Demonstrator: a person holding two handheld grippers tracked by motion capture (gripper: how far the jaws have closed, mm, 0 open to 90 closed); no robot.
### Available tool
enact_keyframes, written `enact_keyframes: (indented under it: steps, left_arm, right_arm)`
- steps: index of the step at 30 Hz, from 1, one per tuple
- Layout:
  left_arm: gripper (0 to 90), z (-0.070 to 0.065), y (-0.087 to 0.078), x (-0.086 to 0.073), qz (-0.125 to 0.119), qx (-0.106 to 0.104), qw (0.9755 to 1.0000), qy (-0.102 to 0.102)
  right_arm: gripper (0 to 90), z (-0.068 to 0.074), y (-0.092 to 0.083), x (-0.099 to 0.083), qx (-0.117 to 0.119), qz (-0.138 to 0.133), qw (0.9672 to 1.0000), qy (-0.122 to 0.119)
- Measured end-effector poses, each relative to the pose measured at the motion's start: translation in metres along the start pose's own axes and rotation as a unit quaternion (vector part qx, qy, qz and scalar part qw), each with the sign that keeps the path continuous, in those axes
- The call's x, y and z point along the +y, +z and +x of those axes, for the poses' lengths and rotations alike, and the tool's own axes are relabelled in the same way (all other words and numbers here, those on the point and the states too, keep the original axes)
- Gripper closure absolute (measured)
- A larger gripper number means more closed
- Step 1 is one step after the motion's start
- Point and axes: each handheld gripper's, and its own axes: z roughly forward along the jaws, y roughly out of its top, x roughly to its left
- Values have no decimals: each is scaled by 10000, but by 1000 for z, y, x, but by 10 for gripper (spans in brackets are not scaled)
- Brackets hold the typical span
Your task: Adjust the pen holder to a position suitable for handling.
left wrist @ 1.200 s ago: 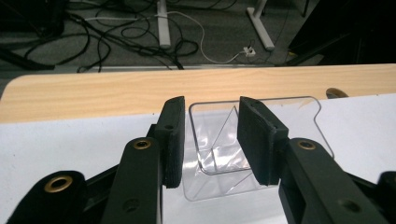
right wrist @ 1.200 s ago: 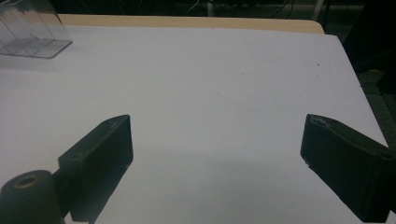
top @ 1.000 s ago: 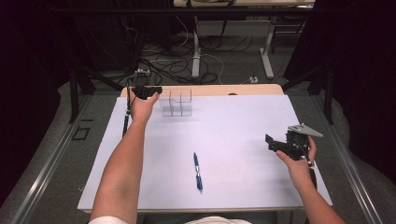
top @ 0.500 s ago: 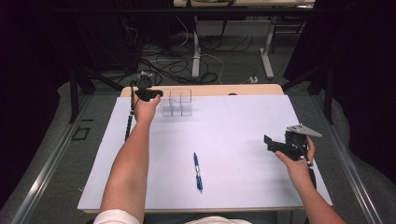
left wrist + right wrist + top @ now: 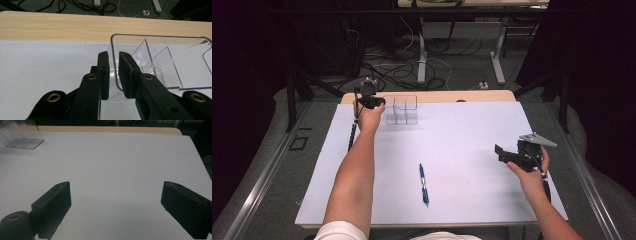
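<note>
A clear plastic organizer (image 5: 404,110) with dividers stands near the table's far edge, left of centre. My left gripper (image 5: 379,102) is at its left end. In the left gripper view the two black jaws of my left gripper (image 5: 113,56) are closed onto the left wall of the organizer (image 5: 160,57), one inside and one outside. My right gripper (image 5: 499,152) hovers over the right side of the white table, its jaws wide apart around nothing. In the right gripper view, my right gripper (image 5: 115,195) points toward the organizer (image 5: 21,135) far off at the top left. A blue pen (image 5: 424,184) lies near the front middle.
The white tabletop (image 5: 462,135) has a bare wooden strip (image 5: 462,96) along its far edge. Cables and desk legs sit on the floor beyond (image 5: 422,65). A black cable (image 5: 352,132) trails from the left gripper along the table's left side.
The left forearm has shifted slightly to the right while its gripper stays at the organizer's wall. The right gripper has edged a little to the left, still open.
</note>
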Motion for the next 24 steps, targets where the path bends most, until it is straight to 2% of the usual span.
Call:
enact_keyframes:
  steps: [7, 8, 10, 13, 21, 24]
  left_arm:
    - [837, -3, 3, -2, 69, 71, 9999, 61]
    - [854, -5, 4, -2, 32, 159, 9998, 119]
    - [859, -6, 4, -2, 43, 191, 9997, 148]
    - [867, -7, 3, -2, 28, 224, 9997, 82]
    - [881, -11, 4, -2, 2, 394, 9992, 72]
    - [881, -12, 3, -2, 31, 365, 9993, -38]
  right_arm:
    - [90, 0, 0, 0, 31, 16, 10000, 9]
    - [90, 1, 1, 0, 36, 27, 10000, 21]
    - [90, 1, 1, 0, 38, 26, 10000, 14]
    - [90, 1, 1, 0, 44, 20, 10000, -21]
    - [104, 0, 1, 0, 60, 34, 10000, 24]
    - [104, 0, 2, -1, 27, 19, 10000, -10]
